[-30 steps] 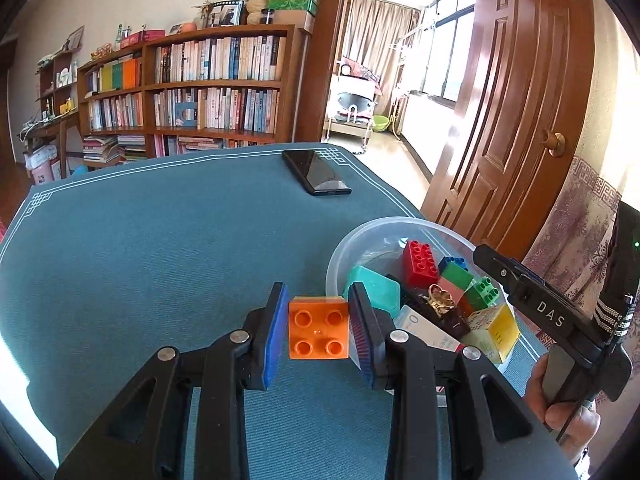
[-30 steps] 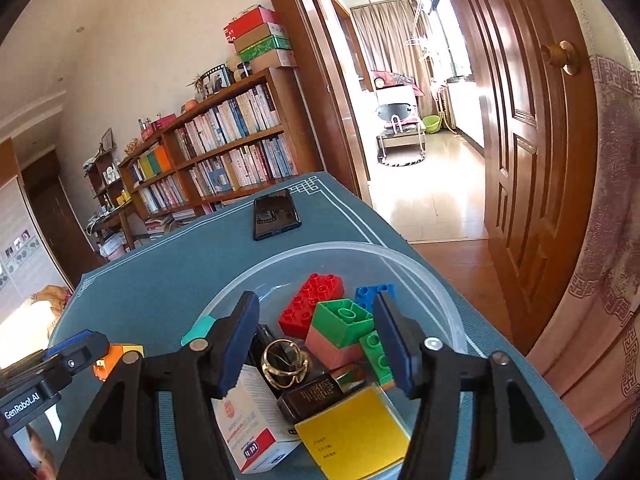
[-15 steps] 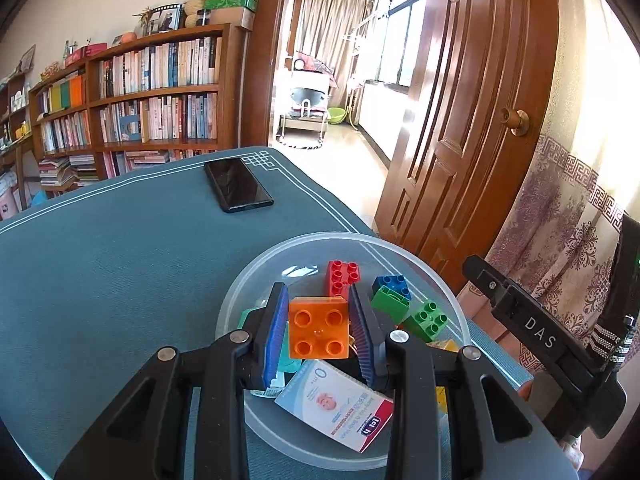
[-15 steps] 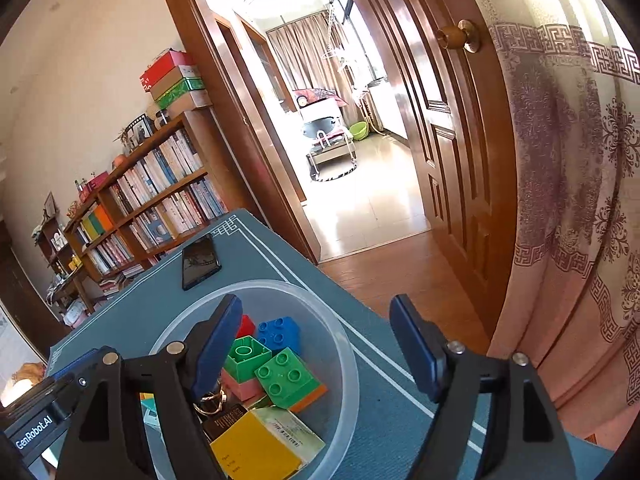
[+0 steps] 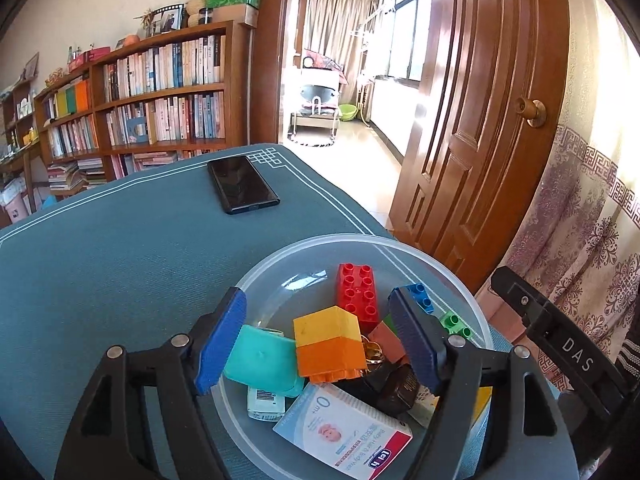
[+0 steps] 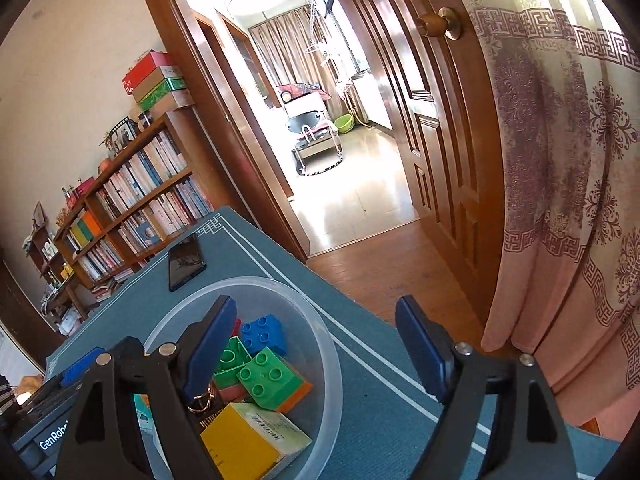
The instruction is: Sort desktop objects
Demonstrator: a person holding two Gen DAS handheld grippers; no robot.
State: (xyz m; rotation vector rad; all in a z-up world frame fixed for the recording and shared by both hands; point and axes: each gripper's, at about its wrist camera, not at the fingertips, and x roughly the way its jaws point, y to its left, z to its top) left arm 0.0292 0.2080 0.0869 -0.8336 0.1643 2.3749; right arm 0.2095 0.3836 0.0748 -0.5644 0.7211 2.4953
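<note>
Orange-and-yellow block (image 5: pixel 330 344) lies in the clear bowl (image 5: pixel 460 280) among other bricks, between the left tool's (image 5: pixel 320 344) just-opened jaws, untouched. Right tool (image 6: pixel 320 356), jaws just widened and apart, straddles the bowl's right rim. Phone (image 5: pixel 242 190) lies far on the surface (image 5: pixel 120 260).

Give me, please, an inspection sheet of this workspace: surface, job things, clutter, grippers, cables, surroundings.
Surface: teal table mat with white border lines.
Job's things: clear bowl holding toy bricks, an orange-yellow brick on top, small boxes.
Clutter: black phone lying flat beyond the bowl.
Grippers: left gripper open, jaws just opened, brick between them untouched; right gripper open, empty.
Cables: nothing seen.
Surroundings: bookshelf, open wooden door, curtain.
</note>
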